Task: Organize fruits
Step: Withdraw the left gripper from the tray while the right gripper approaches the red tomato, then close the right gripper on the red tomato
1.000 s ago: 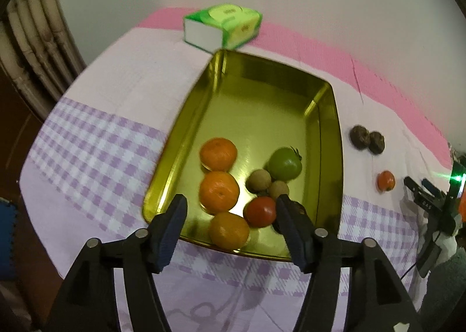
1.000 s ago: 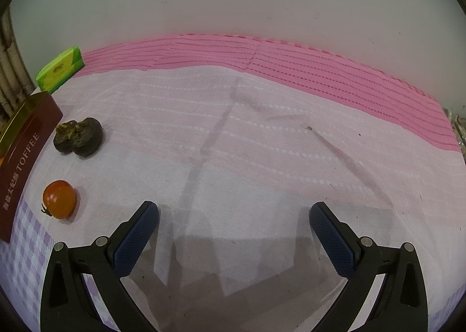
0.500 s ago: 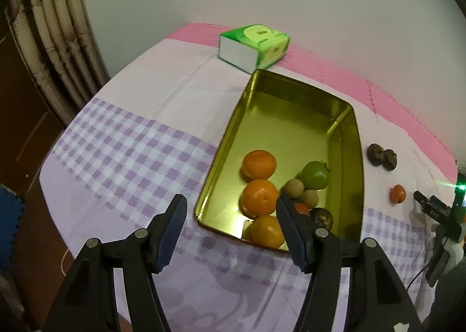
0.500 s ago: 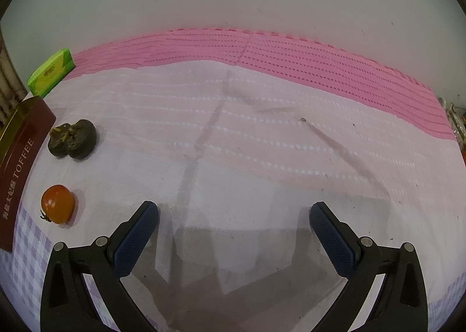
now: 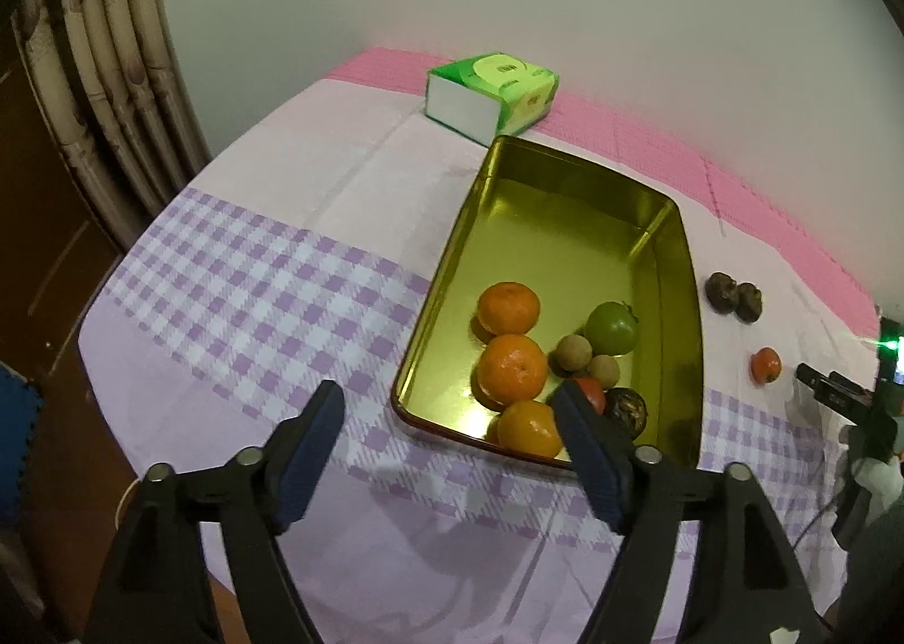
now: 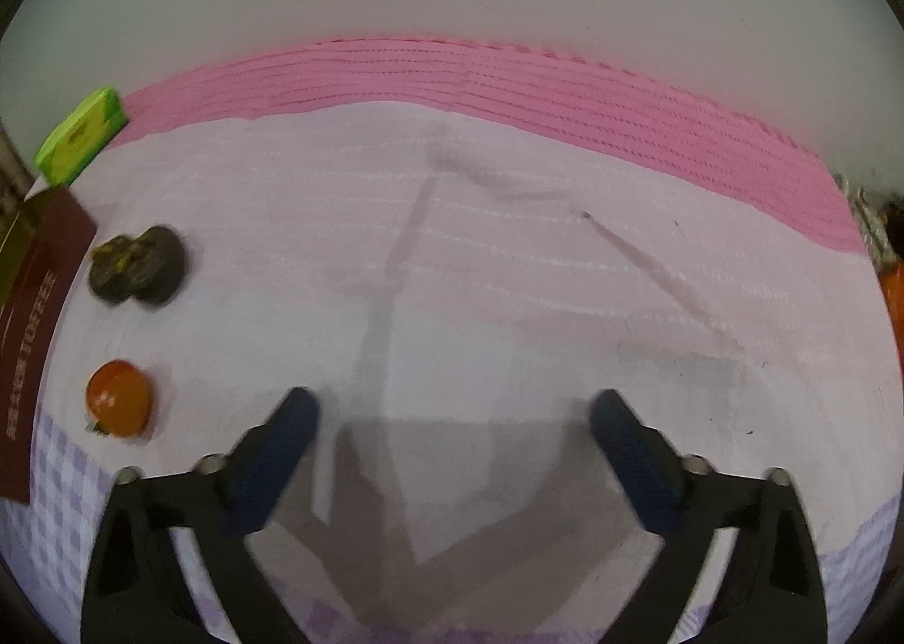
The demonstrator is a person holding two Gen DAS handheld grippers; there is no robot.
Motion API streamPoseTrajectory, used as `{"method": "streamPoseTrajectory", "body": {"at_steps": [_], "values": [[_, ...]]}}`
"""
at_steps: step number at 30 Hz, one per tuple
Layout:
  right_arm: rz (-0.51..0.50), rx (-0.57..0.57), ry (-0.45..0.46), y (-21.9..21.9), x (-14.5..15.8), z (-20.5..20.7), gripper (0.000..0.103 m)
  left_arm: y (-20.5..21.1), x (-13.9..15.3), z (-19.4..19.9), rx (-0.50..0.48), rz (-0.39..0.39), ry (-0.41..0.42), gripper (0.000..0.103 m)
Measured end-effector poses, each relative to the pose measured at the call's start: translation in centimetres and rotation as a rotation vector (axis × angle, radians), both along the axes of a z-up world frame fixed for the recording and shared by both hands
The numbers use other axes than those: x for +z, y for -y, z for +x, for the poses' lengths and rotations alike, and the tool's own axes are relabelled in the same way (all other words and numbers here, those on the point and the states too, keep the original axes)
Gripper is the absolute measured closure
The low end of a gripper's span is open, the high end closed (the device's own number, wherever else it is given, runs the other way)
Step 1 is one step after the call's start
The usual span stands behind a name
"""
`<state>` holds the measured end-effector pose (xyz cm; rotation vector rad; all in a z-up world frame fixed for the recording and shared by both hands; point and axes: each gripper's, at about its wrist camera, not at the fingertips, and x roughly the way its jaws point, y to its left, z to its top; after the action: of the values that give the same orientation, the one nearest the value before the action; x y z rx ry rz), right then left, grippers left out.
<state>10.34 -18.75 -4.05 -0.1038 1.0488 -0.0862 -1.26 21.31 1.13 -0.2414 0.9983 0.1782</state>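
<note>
A gold tin tray [image 5: 570, 217] holds three oranges [image 5: 508, 367], a green tomato [image 5: 611, 329], two brown longans [image 5: 572, 354], a red tomato [image 5: 590, 390] and a dark round fruit [image 5: 627, 409]. My left gripper [image 5: 449, 412] is open and empty, above the checked cloth at the tray's near left corner. Two dark fruits [image 6: 138, 264] and a small orange-red tomato [image 6: 118, 398] lie on the cloth right of the tray; they also show in the left wrist view [image 5: 734, 296]. My right gripper [image 6: 452, 418] is open and empty, to the right of them.
A green tissue box [image 5: 491, 96] stands behind the tray. The tray's maroon outer wall [image 6: 34, 316] is at the left edge of the right wrist view. A curtain [image 5: 107, 79] hangs left of the table. The table's left edge drops off near my left gripper.
My left gripper has pulled back and to the left, away from the tray, still open. The right gripper has shifted slightly; its view is a little blurred.
</note>
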Motion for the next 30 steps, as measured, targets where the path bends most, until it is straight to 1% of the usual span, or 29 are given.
{"method": "streamPoseTrajectory", "body": {"at_steps": [3, 8, 13, 16, 18, 19, 20, 22, 24, 26, 27, 29, 30], "values": [[0.0, 0.064, 0.028, -2.4, 1.1, -0.9, 0.012, -0.1, 0.0, 0.0, 0.011, 0.023, 0.003, 0.023], [0.016, 0.166, 0.054, -6.7, 2.2, -2.1, 0.012, -0.5, 0.1, -0.1, 0.039, 0.052, 0.004, 0.022], [0.018, 0.232, 0.056, -10.2, 2.3, -2.5, 0.013, -1.1, 0.3, -0.4, 0.074, 0.071, 0.01, 0.022], [0.001, 0.247, 0.043, -11.5, 1.7, -2.2, 0.015, -1.3, 0.2, -0.4, 0.087, 0.075, 0.012, 0.022], [-0.005, 0.243, 0.032, -11.9, 1.2, -2.2, 0.022, -1.5, 0.2, -0.4, 0.089, 0.071, 0.009, 0.022], [-0.003, 0.242, 0.027, -12.0, 1.0, -2.2, 0.027, -1.5, 0.2, -0.4, 0.09, 0.07, 0.009, 0.021], [-0.008, 0.235, 0.021, -12.2, 0.7, -2.1, 0.03, -1.5, 0.2, -0.4, 0.092, 0.071, 0.009, 0.021], [-0.007, 0.228, 0.015, -12.3, 0.2, -2.0, 0.032, -1.6, 0.2, -0.4, 0.093, 0.068, 0.009, 0.021], [-0.01, 0.221, 0.01, -12.6, -0.2, -1.7, 0.036, -1.7, 0.2, -0.4, 0.098, 0.071, 0.008, 0.016], [-0.007, 0.221, 0.002, -12.8, -0.6, -1.4, 0.043, -1.8, 0.3, -0.4, 0.104, 0.072, 0.009, 0.013], [-0.006, 0.219, 0.0, -12.7, -0.6, -1.5, 0.045, -1.8, 0.2, -0.4, 0.106, 0.071, 0.007, 0.011], [-0.012, 0.214, -0.003, -12.8, -0.9, -1.4, 0.054, -1.9, 0.1, -0.4, 0.112, 0.07, 0.001, 0.01], [-0.012, 0.213, -0.008, -12.8, -1.0, -1.3, 0.057, -2.0, 0.0, -0.4, 0.114, 0.069, -0.002, 0.009]]}}
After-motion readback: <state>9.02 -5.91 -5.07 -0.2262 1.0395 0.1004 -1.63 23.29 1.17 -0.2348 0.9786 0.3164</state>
